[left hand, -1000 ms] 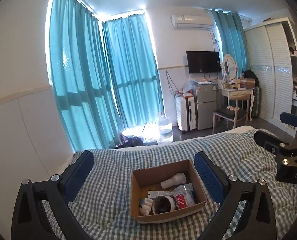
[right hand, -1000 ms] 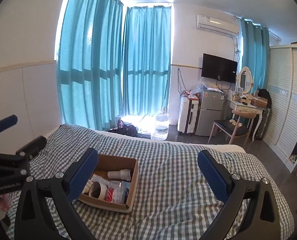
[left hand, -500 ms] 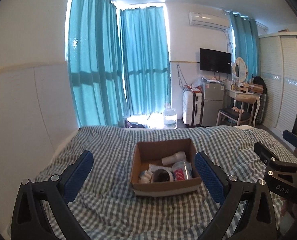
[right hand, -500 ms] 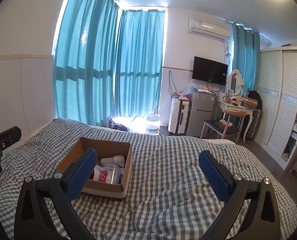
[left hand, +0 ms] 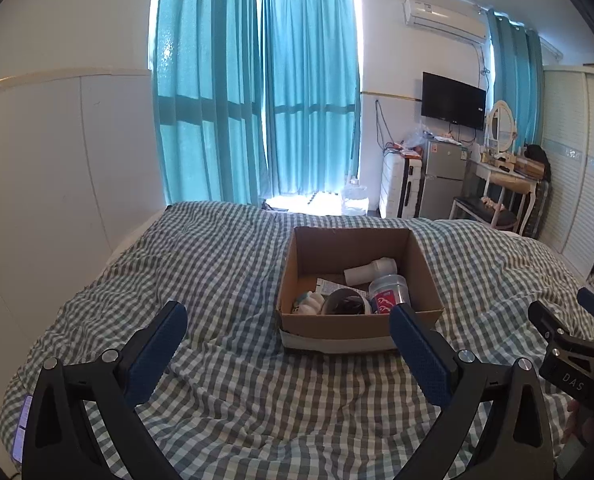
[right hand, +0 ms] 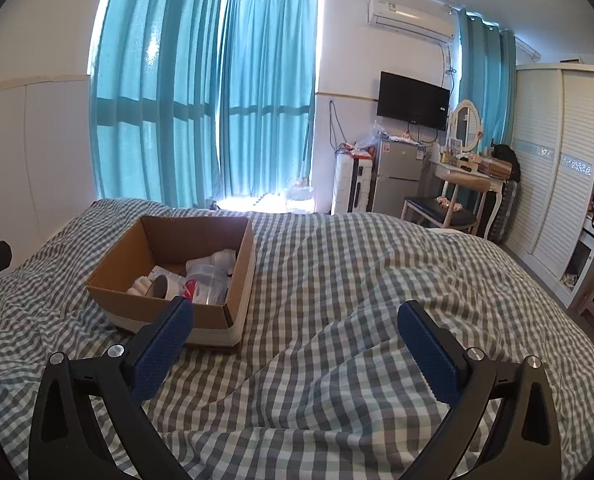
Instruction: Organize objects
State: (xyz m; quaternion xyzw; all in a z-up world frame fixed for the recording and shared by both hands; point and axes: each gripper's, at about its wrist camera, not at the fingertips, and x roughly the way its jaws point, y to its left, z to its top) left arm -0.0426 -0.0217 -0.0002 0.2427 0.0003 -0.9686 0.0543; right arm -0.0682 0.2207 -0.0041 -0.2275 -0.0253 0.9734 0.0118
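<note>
An open cardboard box (left hand: 357, 330) sits on the checked bedspread (left hand: 225, 272). Inside lie a white bottle (left hand: 371, 271), a clear cup with a red label (left hand: 389, 294), a roll of tape (left hand: 345, 304) and a small white item (left hand: 309, 303). My left gripper (left hand: 289, 354) is open and empty, low over the bed just in front of the box. My right gripper (right hand: 296, 346) is open and empty, to the right of the box (right hand: 201, 312). The right gripper also shows at the right edge of the left wrist view (left hand: 569, 344).
White wall panels (left hand: 57, 168) bound the bed on the left. Beyond the bed's far end are teal curtains (left hand: 309, 92), a water jug (left hand: 355, 200), a suitcase (left hand: 401, 188), a small fridge (left hand: 445, 176), a dressing table with chair (left hand: 501, 196) and a wardrobe (right hand: 553, 168).
Both grippers have dropped lower and moved closer to the box; the box now looks larger and nearer in both views. Both stay open and empty.
</note>
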